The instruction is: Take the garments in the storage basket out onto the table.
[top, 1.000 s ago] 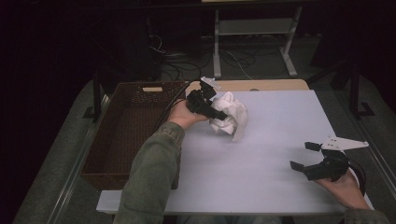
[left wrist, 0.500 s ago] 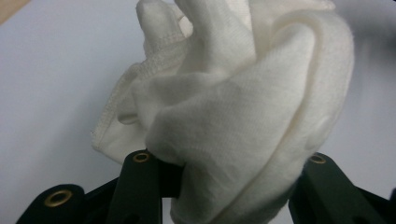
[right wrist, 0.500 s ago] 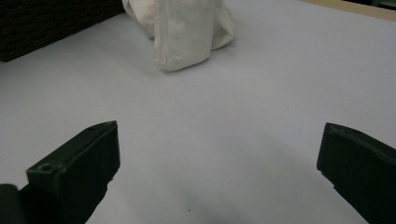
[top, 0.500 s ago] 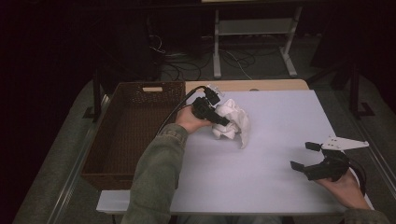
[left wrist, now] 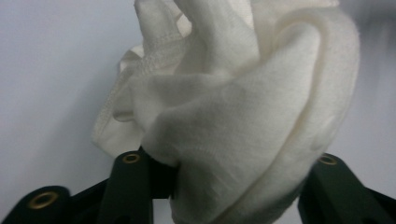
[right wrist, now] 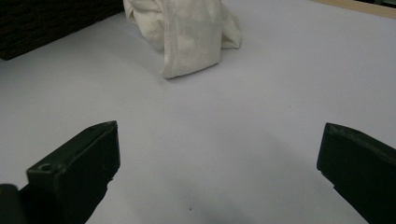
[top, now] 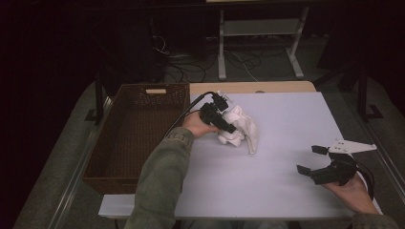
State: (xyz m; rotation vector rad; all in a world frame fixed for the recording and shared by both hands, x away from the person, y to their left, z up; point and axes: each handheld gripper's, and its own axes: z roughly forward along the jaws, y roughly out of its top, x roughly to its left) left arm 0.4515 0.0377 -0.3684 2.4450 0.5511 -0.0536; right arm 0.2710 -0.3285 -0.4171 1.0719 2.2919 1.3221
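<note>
Your left gripper (top: 228, 128) has just set the crumpled white cloth (top: 239, 130) down on the table (top: 286, 119) beside the basket (top: 138, 129), its jaws just easing apart around the bunched fabric, so the release looks underway, while your right gripper (top: 313, 162) waits wide open and empty.

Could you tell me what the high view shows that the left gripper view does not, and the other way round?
The high view takes in the brown wicker basket left of the white table, the person's sleeve, and the right gripper resting open near the table's right edge. The left gripper view shows, close up, the stitched hem of the white cloth and how the bunched fabric sits between the left gripper's black jaws, which have just been opening. Both show the cloth, crumpled on the white table surface, with the left gripper at it.
</note>
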